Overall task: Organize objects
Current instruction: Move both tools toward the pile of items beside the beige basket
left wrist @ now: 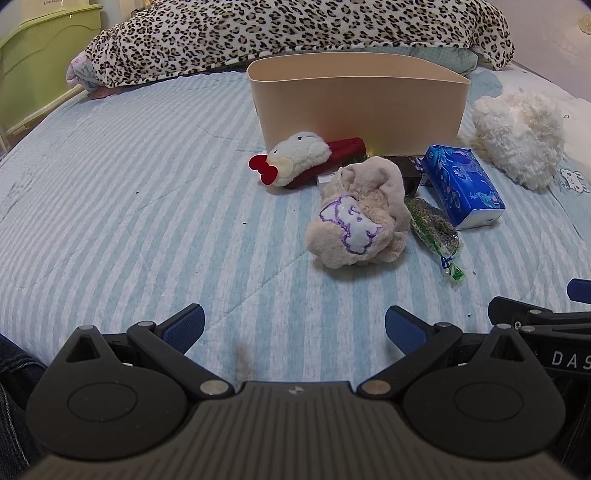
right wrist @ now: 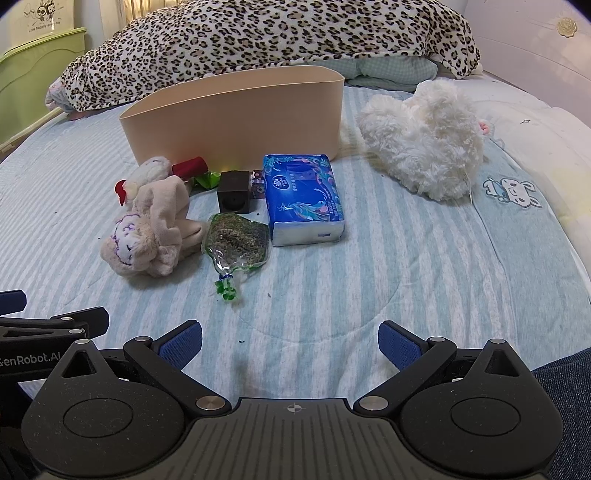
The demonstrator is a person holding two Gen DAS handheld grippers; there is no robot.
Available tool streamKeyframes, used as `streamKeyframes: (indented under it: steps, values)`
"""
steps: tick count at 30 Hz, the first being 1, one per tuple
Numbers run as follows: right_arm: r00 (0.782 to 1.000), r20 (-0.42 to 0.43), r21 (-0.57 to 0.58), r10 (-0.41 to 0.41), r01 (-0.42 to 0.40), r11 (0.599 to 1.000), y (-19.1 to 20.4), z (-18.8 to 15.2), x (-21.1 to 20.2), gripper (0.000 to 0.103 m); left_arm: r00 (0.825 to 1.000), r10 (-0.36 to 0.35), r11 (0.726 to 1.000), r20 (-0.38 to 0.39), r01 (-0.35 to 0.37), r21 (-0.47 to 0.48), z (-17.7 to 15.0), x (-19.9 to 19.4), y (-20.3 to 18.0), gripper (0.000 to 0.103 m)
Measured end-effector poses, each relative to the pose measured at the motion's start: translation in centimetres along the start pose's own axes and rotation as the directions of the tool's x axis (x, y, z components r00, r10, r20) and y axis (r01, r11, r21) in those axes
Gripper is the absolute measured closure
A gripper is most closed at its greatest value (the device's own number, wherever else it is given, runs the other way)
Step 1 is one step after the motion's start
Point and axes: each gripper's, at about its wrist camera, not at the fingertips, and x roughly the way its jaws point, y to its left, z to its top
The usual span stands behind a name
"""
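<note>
A beige bin (left wrist: 358, 103) (right wrist: 236, 114) stands on the striped bed. In front of it lie a white plush with a red bow on a red case (left wrist: 299, 157) (right wrist: 147, 173), a beige plush sock with a purple cat patch (left wrist: 362, 218) (right wrist: 147, 232), a clear bag of dried herbs (left wrist: 432, 225) (right wrist: 236, 236), a blue tissue pack (left wrist: 463, 184) (right wrist: 303, 199) and a dark cube (right wrist: 235, 195). My left gripper (left wrist: 293, 328) is open and empty, well short of the sock. My right gripper (right wrist: 290, 343) is open and empty, short of the herb bag.
A fluffy white plush (left wrist: 517, 136) (right wrist: 424, 140) lies right of the bin. A leopard-print blanket (left wrist: 295, 29) (right wrist: 258, 40) is heaped behind it. A green bed frame (left wrist: 40, 62) stands at the far left. The other gripper's body shows at the frame edge (left wrist: 546, 325) (right wrist: 48, 332).
</note>
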Motion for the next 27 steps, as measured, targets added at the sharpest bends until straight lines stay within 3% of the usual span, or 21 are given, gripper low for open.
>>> streamKeyframes:
  steps: [15, 27]
  values:
    - [1.000, -0.005, 0.007, -0.009, 0.009, 1.000, -0.1, 0.2, 0.1, 0.000, 1.000, -0.008, 1.000, 0.005, 0.008, -0.023, 0.4, 0.1, 0.6, 0.000]
    - [1.000, -0.025, 0.021, 0.017, -0.017, 1.000, -0.1, 2.6, 0.3, 0.000, 1.000, -0.019, 1.000, 0.005, 0.019, -0.001, 2.8, 0.4, 1.1, 0.000]
